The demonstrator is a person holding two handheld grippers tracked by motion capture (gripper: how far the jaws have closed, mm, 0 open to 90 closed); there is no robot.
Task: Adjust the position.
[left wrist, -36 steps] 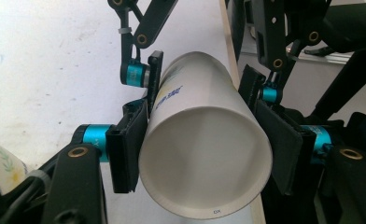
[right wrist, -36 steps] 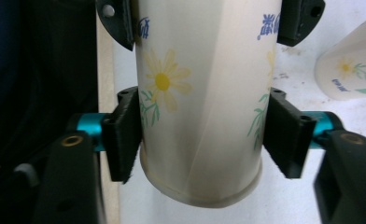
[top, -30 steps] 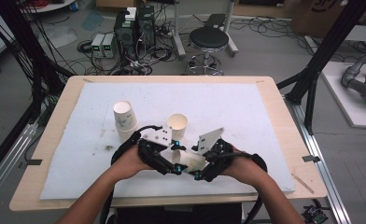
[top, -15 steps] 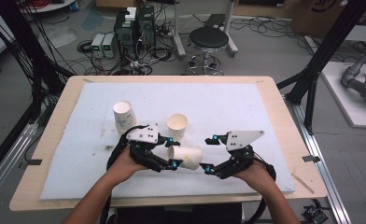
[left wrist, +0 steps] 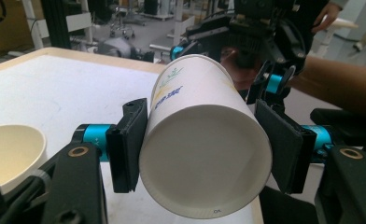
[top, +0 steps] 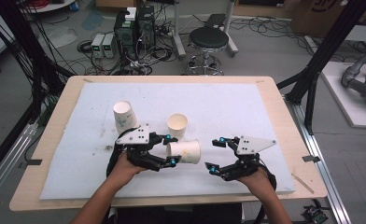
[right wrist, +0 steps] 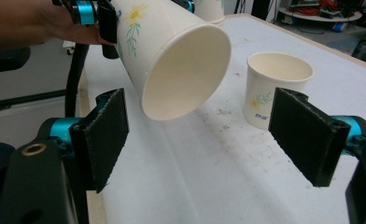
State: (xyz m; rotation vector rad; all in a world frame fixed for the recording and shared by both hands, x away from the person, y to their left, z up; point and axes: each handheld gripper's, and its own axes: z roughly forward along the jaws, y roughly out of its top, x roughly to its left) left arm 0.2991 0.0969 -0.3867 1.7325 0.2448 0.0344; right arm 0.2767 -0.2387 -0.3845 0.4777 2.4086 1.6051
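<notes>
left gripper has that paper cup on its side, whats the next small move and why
Probably turn the left gripper to bring the held cup mouth-up. Its pads clamp the cup near the base while it lies sideways, mouth toward the right gripper, whose jaws stand open and apart from it. An upright cup stands just behind, so nesting or setting down likely needs the held one righted first.
</notes>
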